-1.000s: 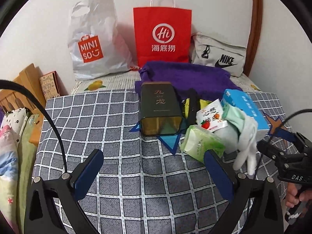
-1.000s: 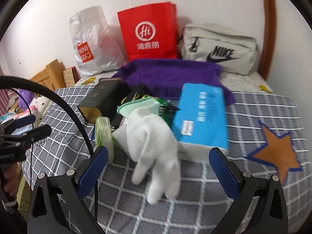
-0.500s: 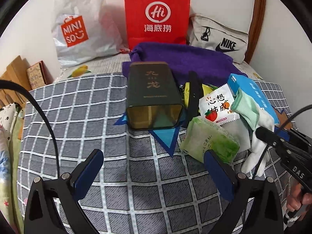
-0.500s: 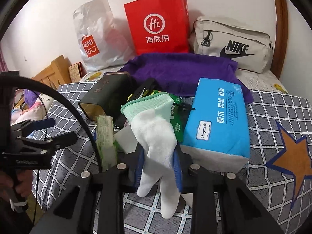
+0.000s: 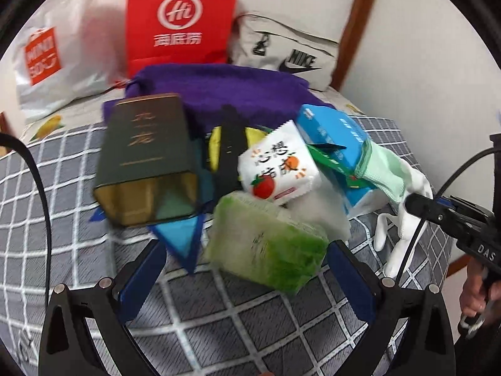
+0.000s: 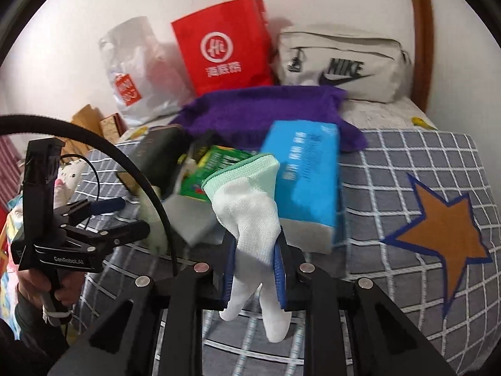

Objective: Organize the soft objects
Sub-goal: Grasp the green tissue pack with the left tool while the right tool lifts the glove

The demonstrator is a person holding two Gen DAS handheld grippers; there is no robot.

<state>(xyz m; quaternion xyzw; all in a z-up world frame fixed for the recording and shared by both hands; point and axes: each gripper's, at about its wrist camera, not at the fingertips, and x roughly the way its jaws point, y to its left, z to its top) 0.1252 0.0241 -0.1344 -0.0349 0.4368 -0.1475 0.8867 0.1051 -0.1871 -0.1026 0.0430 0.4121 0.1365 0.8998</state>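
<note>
A: What has the right claw (image 6: 254, 261) got?

B: Its blue pads, which have just come together, are clamped on the white knit glove with a mint-green cuff (image 6: 247, 216); the glove's fingers dangle below the pads.

A: And the left claw (image 5: 247, 277)?

B: Spread apart, empty. The green soft tissue pack (image 5: 266, 244) lies between its fingers, untouched.

A: What surrounds the glove?

B: At two o'clock, touching the cuff, a blue tissue pack (image 6: 308, 181). At twelve, a purple towel (image 6: 266, 109). All lie on the grey checked bedspread (image 6: 407, 163).
</note>
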